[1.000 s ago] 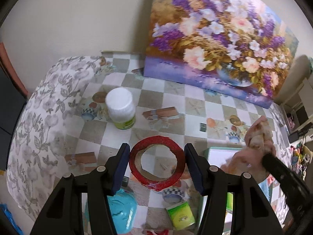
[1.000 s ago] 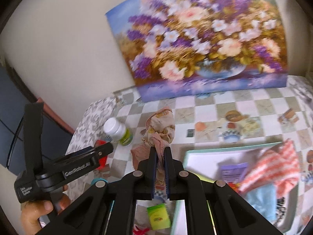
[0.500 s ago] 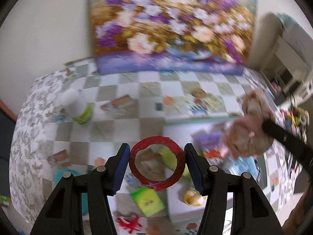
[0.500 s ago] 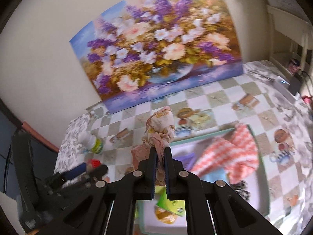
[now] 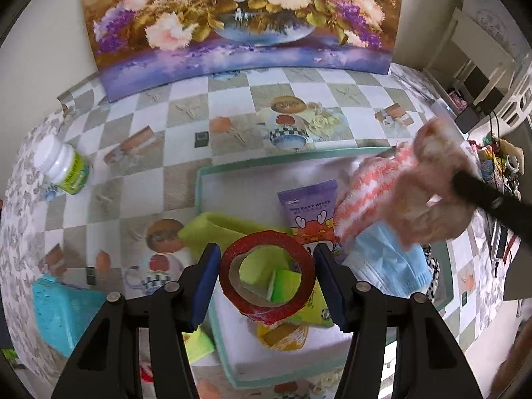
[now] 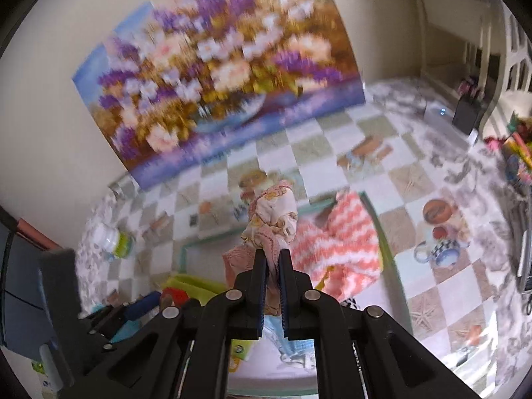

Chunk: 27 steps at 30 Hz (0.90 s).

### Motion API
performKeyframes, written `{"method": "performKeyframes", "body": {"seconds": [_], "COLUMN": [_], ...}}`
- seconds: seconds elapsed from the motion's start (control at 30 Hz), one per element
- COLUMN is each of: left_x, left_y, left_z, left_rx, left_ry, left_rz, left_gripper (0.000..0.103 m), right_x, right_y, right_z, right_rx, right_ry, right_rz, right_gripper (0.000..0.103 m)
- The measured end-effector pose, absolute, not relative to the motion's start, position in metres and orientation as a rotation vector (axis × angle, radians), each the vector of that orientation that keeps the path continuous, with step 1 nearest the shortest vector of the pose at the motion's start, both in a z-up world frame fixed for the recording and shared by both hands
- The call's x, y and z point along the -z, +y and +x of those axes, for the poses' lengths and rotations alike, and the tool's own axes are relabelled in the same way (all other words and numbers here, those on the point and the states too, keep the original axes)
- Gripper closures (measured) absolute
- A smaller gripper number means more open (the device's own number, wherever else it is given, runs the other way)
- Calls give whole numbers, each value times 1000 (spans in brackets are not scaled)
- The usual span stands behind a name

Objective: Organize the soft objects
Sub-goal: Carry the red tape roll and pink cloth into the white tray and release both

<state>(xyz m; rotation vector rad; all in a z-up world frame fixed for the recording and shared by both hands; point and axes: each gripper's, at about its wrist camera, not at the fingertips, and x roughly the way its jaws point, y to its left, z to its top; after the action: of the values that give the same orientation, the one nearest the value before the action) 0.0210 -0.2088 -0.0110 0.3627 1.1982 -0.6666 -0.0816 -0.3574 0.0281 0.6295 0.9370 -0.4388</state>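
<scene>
My left gripper [image 5: 267,267] is shut on a red tape roll [image 5: 267,284] and holds it above the teal-rimmed white tray [image 5: 199,183]. My right gripper [image 6: 273,259] is shut on a pink floral cloth [image 6: 274,219], held above the tray's right part; that cloth also shows blurred in the left wrist view [image 5: 429,196]. In the tray lie an orange-and-white striped cloth [image 5: 369,189], a blue face mask [image 5: 389,266], a purple baby wipes pack [image 5: 311,211] and a yellow-green cloth [image 5: 219,229].
A white bottle with a green label [image 5: 65,166] lies at the table's left. A turquoise sponge [image 5: 63,309] sits near the front left. A flower painting [image 5: 239,16] leans on the back wall. A white shelf [image 5: 482,60] stands to the right.
Both grippers have swung right over the tray. The pink cloth now hangs above the striped cloth, and the tape roll is above the tray's left part.
</scene>
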Motion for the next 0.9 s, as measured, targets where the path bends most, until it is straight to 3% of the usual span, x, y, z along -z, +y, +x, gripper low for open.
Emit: {"method": "performKeyframes", "body": {"seconds": [0.17, 0.47, 0.9], "left_x": [37, 63, 39], "left_y": [-219, -226, -224], "left_z": [24, 31, 32], "left_rx": [639, 618, 669], "left_ry": [1245, 1270, 1272], "left_rz": [384, 402, 350], "left_gripper": [43, 43, 42], "right_x": [13, 38, 5], "right_y": [-364, -363, -352], "right_z": [-74, -70, -65], "right_rx": [458, 489, 510], "right_ry": [1035, 1124, 1096], "right_rz": [696, 661, 565], "right_gripper": [95, 92, 91]}}
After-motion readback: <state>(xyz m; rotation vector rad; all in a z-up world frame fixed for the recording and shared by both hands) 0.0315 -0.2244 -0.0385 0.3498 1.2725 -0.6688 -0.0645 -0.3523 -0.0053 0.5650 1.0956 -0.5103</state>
